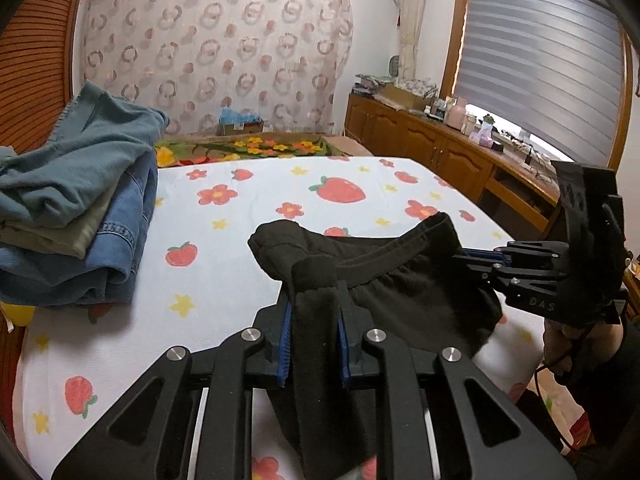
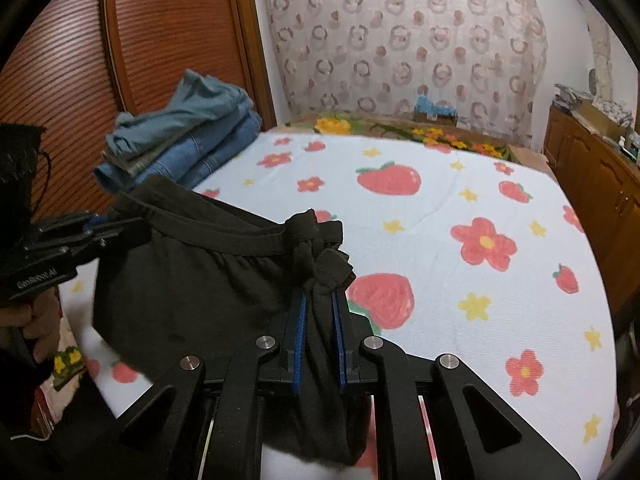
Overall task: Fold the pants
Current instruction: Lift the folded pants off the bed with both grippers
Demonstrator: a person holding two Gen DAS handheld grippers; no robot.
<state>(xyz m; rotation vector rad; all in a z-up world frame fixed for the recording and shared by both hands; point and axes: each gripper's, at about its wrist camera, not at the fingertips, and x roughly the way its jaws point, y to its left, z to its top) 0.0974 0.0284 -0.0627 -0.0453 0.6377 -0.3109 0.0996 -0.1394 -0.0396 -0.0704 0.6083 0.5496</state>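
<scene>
Black pants (image 1: 416, 280), held off a bed sheet (image 1: 248, 240) printed with strawberries, flowers and stars, stretched by the elastic waistband between two grippers. Left gripper (image 1: 314, 304) clamped on a bunched fold of the waistband, dark cloth filling the gap between its blue-lined fingers (image 1: 285, 340) and hanging down over the frame. Right gripper (image 2: 320, 308) likewise pinched on a knotted wad of the same waistband, cloth squeezed between its blue pads (image 2: 299, 344). Lower part of the garment drooping toward the near edge of the bed. Folded pile of clothes (image 1: 80, 208) well apart at the far left of the bed: teal piece on top, olive one under it, blue denim at the bottom. Open cardboard box (image 1: 240, 122) on the floor by the patterned curtain (image 1: 216, 52), something light blue inside, not identifiable. Another open box (image 1: 404, 94) on the wooden cabinet (image 1: 420, 144) among small bottles and jars, contents unclear. Letters "DAS" legible on the right gripper's body in the left wrist view; "GenRobot.AI" printed on the left gripper's side in the right wrist view. Part of a hand (image 2: 20, 316) visible below that lettering.
</scene>
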